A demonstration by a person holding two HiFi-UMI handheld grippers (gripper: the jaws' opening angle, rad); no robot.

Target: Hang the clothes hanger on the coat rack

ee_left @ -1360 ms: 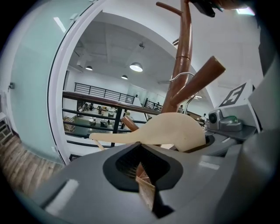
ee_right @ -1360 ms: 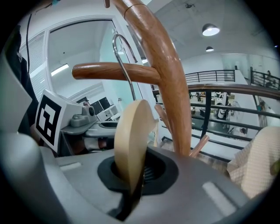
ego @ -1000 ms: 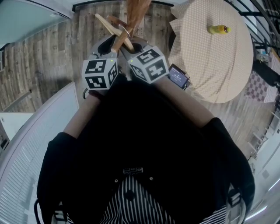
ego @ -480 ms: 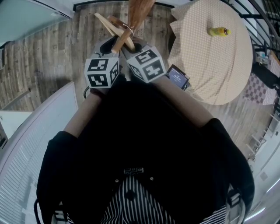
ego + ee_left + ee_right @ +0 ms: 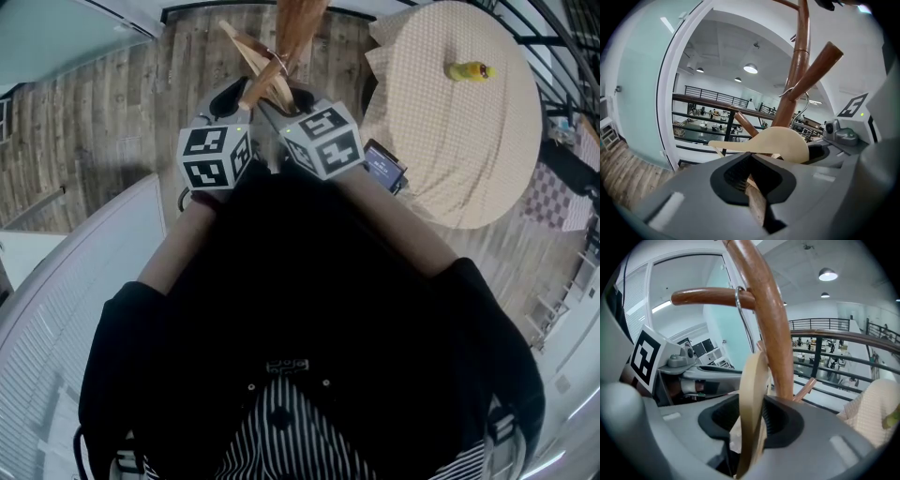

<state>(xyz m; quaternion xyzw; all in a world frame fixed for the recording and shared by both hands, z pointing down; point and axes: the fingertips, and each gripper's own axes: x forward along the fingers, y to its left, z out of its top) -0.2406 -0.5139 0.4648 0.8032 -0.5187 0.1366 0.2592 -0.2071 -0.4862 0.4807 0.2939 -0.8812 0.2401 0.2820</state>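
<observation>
Possibly could swing or slide off the peg [image 5: 705, 297] of the coat rack [image 5: 765, 319] if dragged while backing out. Right gripper [image 5: 752, 416]: just opened wide, loose around the clothes hanger [image 5: 752, 376], already hooked over that peg. Left gripper [image 5: 751, 168]: clamped narrow on its wooden bar.

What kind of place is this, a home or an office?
Probably an office building's upper level: a black railing overlooks desks below, ceiling lamps hang overhead, and a wooden coat rack stands nearby.
</observation>
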